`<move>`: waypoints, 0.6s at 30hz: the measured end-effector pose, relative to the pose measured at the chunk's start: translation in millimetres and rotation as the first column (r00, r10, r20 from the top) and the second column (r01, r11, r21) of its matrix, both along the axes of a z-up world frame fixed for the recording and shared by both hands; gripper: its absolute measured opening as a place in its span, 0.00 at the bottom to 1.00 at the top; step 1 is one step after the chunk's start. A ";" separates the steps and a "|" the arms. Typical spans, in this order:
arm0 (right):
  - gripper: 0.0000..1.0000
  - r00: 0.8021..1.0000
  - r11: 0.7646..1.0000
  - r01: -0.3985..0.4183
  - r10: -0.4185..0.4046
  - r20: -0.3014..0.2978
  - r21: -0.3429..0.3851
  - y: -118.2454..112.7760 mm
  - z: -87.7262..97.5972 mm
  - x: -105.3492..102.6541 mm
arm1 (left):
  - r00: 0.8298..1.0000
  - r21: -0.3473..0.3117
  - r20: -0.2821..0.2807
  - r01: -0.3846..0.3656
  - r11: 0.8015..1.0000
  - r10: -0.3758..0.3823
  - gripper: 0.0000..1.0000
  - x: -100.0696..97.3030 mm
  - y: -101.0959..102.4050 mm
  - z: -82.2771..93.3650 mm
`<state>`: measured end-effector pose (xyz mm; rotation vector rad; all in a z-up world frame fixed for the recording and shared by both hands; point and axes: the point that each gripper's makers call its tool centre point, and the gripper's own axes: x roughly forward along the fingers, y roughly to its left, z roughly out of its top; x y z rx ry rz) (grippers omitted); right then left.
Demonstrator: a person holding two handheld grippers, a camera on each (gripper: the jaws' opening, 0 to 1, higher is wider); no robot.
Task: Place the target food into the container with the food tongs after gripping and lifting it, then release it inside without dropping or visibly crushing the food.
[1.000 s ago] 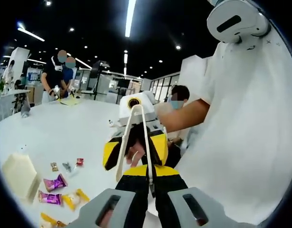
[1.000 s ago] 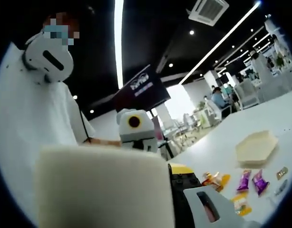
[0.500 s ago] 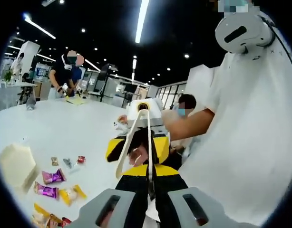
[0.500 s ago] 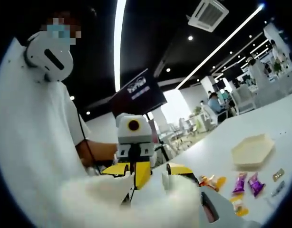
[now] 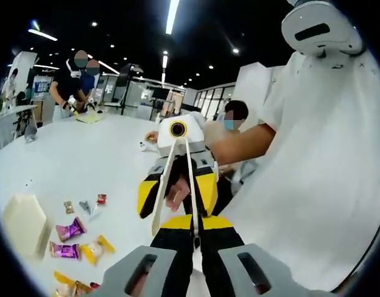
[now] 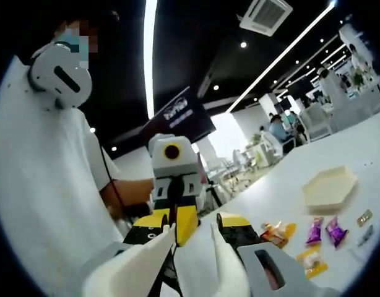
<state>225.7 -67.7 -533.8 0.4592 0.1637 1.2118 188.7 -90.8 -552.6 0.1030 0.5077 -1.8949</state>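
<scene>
Cream food tongs (image 5: 163,198) run between my two grippers, which face each other. My left gripper (image 5: 195,223) has its black-and-yellow jaws together on the tip of one tong arm. My right gripper (image 5: 176,185) straddles the tongs near their hinge, its yellow jaws against the outer sides of both arms. In the right gripper view the tongs (image 6: 140,266) rise as two spread arms between the jaws of my right gripper (image 6: 189,218), and the left gripper (image 6: 171,219) is just beyond their tips. Wrapped snacks (image 5: 69,230) (image 6: 315,230) lie beside a cream hexagonal container (image 5: 23,223) (image 6: 329,189).
A person in a white shirt (image 5: 326,161) stands close behind both grippers. The white table (image 5: 85,161) stretches away, with other people (image 5: 78,83) working at its far end and a seated person (image 5: 233,124) beyond. Several small sweets (image 5: 85,206) lie near the packets.
The tongs, a cream mass across the right gripper view a second ago, now stand as two separate arms between the right jaws. The left gripper's hold looks the same.
</scene>
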 end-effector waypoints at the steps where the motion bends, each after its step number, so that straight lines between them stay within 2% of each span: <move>1: 0.32 1.000 1.000 0.002 -0.002 0.000 0.001 -0.4 0.0 -0.1 | 1.000 0.004 0.005 0.003 1.000 -0.003 0.00 0.5 -0.8 -0.5; 10: 0.31 0.999 1.000 0.028 -0.027 -0.029 0.007 -5.1 -4.5 1.6 | 1.000 0.008 0.002 0.009 1.000 -0.009 0.00 1.5 -3.9 -5.2; 13: 0.31 0.999 1.000 0.025 -0.025 -0.036 -0.002 -5.9 -6.7 1.0 | 1.000 -0.003 0.019 0.013 1.000 -0.013 0.00 0.7 -4.4 -6.1; 16: 0.29 0.999 0.999 0.040 -0.041 -0.013 -0.026 -7.0 -8.9 2.6 | 0.997 -0.035 0.078 -0.010 0.999 0.012 0.01 4.7 -6.3 -9.1; 18: 0.29 0.999 0.998 0.049 -0.049 -0.018 -0.032 -9.0 -10.2 4.5 | 0.993 -0.078 0.096 -0.061 0.995 0.069 0.02 9.4 -8.6 -8.6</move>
